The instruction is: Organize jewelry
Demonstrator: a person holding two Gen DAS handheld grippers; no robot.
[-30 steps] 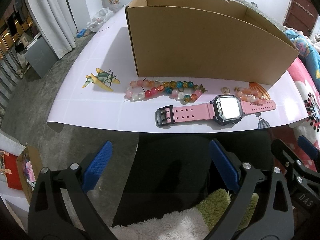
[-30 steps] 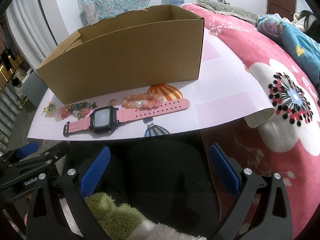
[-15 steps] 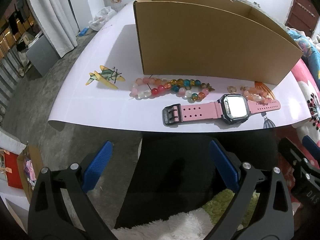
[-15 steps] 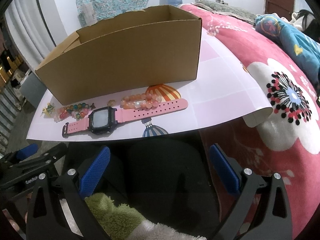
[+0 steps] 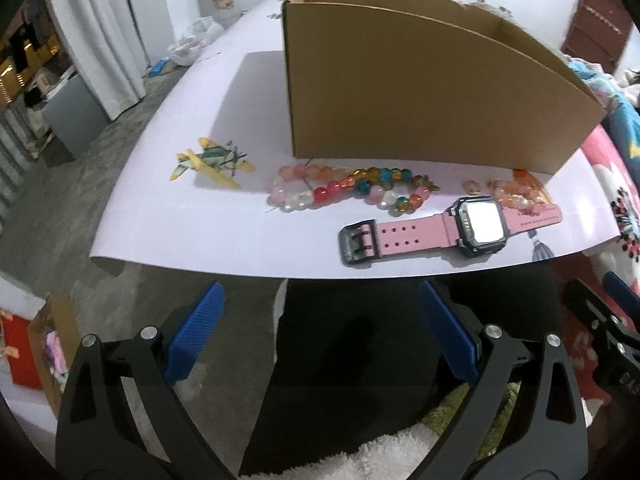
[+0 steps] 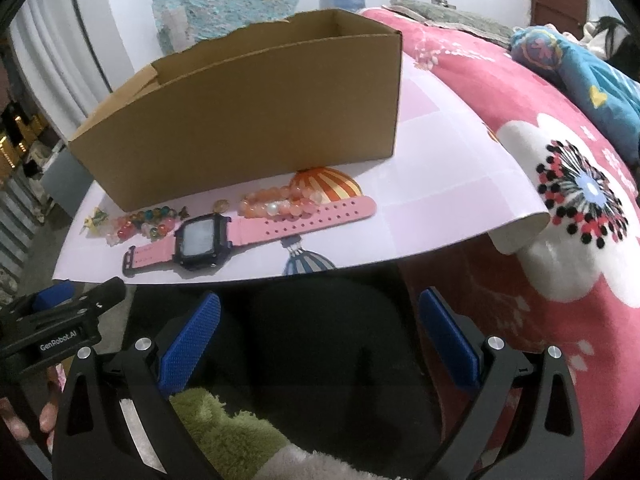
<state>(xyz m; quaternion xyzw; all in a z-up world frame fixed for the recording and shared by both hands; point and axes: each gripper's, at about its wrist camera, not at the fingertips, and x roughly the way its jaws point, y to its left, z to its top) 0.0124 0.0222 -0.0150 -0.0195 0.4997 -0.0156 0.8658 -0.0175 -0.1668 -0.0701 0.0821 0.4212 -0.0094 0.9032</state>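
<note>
On the pale mat (image 5: 192, 224), at 12 o'clock from both cameras, stands an open cardboard box (image 5: 416, 92); its interior is hidden from both views, contents cannot be told. Along its near wall lies the jewelry: a multicoloured bead bracelet (image 5: 348, 194), a peach bead bracelet (image 5: 516, 196) at its 3 o'clock, and a small charm (image 5: 472, 187) between them. Pink watch (image 5: 452, 232) lies flat, just nearer than the beads, buckle toward 9 o'clock in the left view. A yellow-green airplane brooch (image 5: 212, 164) sits apart at the 9 o'clock end of the row.

Left gripper (image 5: 320, 336): jaws spread wide, nothing between them, short of the mat edge. Right gripper (image 6: 320, 332): jaws likewise spread, empty, also short of the mat.

Versus 1.0 s ago: in the left view the whole row has shifted toward 3 o'clock; right view nearly unchanged; items themselves unmoved
</note>
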